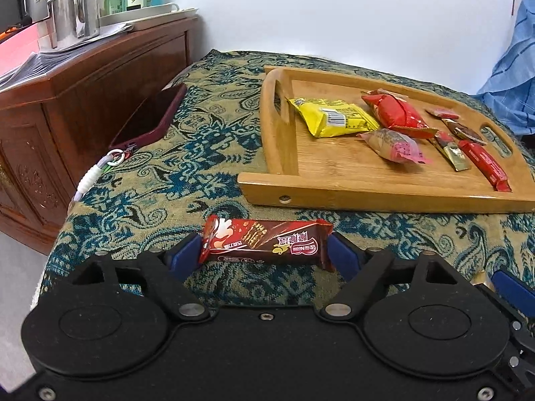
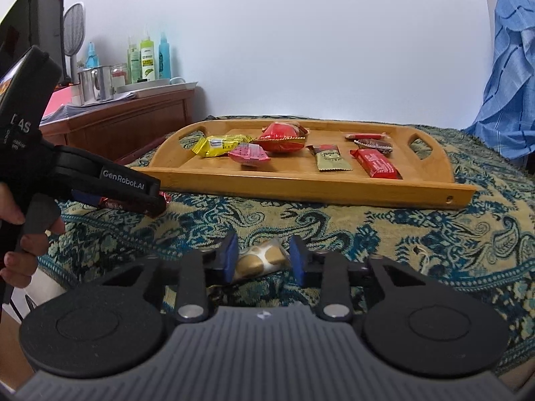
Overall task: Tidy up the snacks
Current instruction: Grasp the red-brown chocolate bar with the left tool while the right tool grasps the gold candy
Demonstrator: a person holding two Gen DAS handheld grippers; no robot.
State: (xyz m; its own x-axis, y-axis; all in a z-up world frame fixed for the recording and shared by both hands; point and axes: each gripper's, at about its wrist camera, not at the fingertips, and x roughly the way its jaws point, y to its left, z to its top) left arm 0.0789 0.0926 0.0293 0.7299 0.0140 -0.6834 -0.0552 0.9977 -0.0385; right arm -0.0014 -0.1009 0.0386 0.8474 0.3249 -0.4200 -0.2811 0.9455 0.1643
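A dark red chocolate bar (image 1: 264, 242) lies crosswise on the patterned cloth, just in front of the wooden tray (image 1: 384, 197). My left gripper (image 1: 262, 250) has its blue pads pressed against the bar's two wrapper ends. In the right wrist view the left gripper (image 2: 157, 200) is low on the cloth, with a hand on its handle. My right gripper (image 2: 264, 257) is shut on a small clear pack of round golden biscuits (image 2: 259, 260) resting on the cloth. The tray (image 2: 301, 190) holds several wrapped snacks, among them a yellow pack (image 1: 334, 117) and a red pack (image 1: 398, 110).
A phone in a maroon case (image 1: 150, 117) lies at the cloth's left edge, where the table drops off. Beyond it stands a wooden cabinet (image 1: 83, 100) with a steel mug (image 1: 73, 16) and bottles. Blue fabric (image 1: 511, 77) hangs at the right.
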